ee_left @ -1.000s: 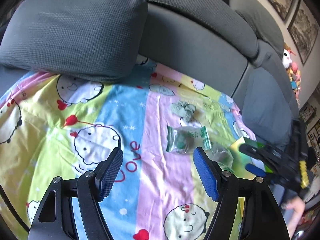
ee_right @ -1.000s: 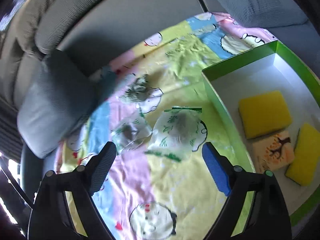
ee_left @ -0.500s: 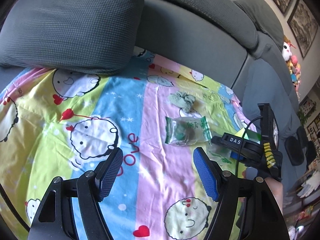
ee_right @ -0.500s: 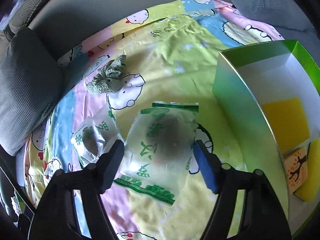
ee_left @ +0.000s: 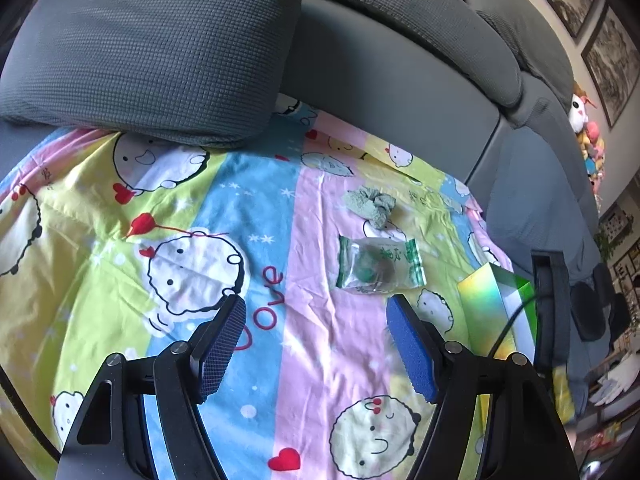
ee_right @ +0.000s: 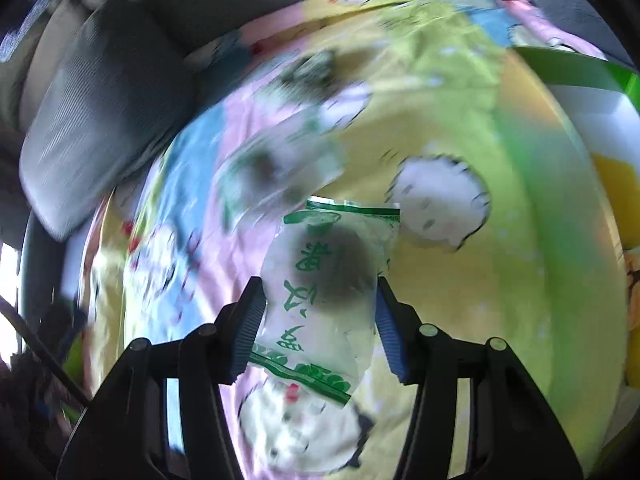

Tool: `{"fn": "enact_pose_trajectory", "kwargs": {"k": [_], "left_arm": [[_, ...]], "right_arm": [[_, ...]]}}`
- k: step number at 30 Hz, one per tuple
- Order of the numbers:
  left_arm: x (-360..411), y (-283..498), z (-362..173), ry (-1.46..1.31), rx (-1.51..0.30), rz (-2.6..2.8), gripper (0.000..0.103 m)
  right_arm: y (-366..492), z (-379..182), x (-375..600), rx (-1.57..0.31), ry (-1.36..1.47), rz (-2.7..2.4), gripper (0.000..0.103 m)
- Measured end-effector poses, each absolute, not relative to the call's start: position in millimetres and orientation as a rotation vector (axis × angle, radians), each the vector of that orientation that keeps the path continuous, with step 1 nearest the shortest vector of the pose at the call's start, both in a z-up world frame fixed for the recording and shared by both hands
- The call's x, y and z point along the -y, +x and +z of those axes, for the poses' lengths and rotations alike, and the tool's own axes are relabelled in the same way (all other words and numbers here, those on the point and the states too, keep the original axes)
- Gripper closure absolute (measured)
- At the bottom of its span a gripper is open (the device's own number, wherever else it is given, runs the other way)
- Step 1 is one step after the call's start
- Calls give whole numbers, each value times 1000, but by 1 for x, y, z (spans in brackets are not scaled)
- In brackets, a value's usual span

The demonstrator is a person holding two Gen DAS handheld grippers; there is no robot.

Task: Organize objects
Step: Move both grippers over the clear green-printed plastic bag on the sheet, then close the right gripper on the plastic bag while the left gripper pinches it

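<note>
My right gripper [ee_right: 319, 320] is shut on a clear snack packet with green print [ee_right: 326, 276] and holds it above the cartoon sheet [ee_right: 440, 288]. A second snack packet [ee_left: 379, 266] lies on the sheet ahead of my left gripper [ee_left: 316, 346], which is open and empty above the pink stripe. A green scrunchie [ee_left: 370, 205] lies just beyond that packet. The green-rimmed box [ee_left: 516, 300] stands at the right; in the right wrist view [ee_right: 580, 68] it holds a yellow sponge [ee_right: 614, 180]. That view is motion-blurred.
A grey cushion [ee_left: 148, 52] rests on the sheet's far left against the grey sofa back [ee_left: 400, 76]. Plush toys [ee_left: 588, 136] sit at the far right. The right gripper's body [ee_left: 550, 312] shows by the box.
My right gripper came down over the nearer packet, closed on it and lifted it off the sheet. The left gripper stayed open and barely moved.
</note>
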State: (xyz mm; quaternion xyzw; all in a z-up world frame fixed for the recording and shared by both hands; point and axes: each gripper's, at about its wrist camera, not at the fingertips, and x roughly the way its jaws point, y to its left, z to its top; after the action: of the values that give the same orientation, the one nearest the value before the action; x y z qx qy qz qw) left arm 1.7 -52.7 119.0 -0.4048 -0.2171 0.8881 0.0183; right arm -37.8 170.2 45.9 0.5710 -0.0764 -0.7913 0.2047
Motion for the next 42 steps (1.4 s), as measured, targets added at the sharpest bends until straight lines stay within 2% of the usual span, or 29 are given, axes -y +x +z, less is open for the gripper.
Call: {"fn": "enact_pose_trajectory", "kwargs": {"k": [3, 6, 8, 10, 11, 12, 23, 25, 29, 31, 38, 42], "left_arm": [[51, 2, 118, -1259, 686, 2744, 30], [50, 2, 117, -1264, 680, 2738, 30], [51, 1, 115, -1274, 682, 2737, 30], [53, 0, 113, -1286, 694, 2739, 30], [55, 0, 112, -1291, 702, 2740, 30], [56, 0, 111, -1297, 705, 2743, 30], [38, 10, 83, -1386, 597, 2597, 30], [34, 14, 76, -1380, 621, 2573, 30], [22, 16, 67, -1411, 638, 2493, 30], [18, 16, 66, -1405, 644, 2479, 30], [17, 4, 53, -1415, 766, 2404, 30], [14, -4, 47, -1416, 832, 2359, 30]], "right_arm": [[-23, 48, -155, 124, 1559, -2151, 49], [-12, 46, -148, 50, 1542, -2081, 42], [-8, 49, -147, 0, 1519, -2083, 41], [-5, 56, -152, 0, 1490, -2098, 32], [-5, 61, -157, 18, 1467, -2101, 23], [-4, 65, -161, 35, 1449, -2102, 20], [8, 86, -209, 264, 1341, -2170, 20], [7, 85, -214, 304, 1343, -2171, 23], [4, 79, -215, 404, 1367, -2130, 38], [3, 77, -213, 429, 1377, -2105, 42], [-2, 64, -197, 459, 1448, -2065, 41], [-6, 59, -193, 444, 1466, -2085, 35]]}}
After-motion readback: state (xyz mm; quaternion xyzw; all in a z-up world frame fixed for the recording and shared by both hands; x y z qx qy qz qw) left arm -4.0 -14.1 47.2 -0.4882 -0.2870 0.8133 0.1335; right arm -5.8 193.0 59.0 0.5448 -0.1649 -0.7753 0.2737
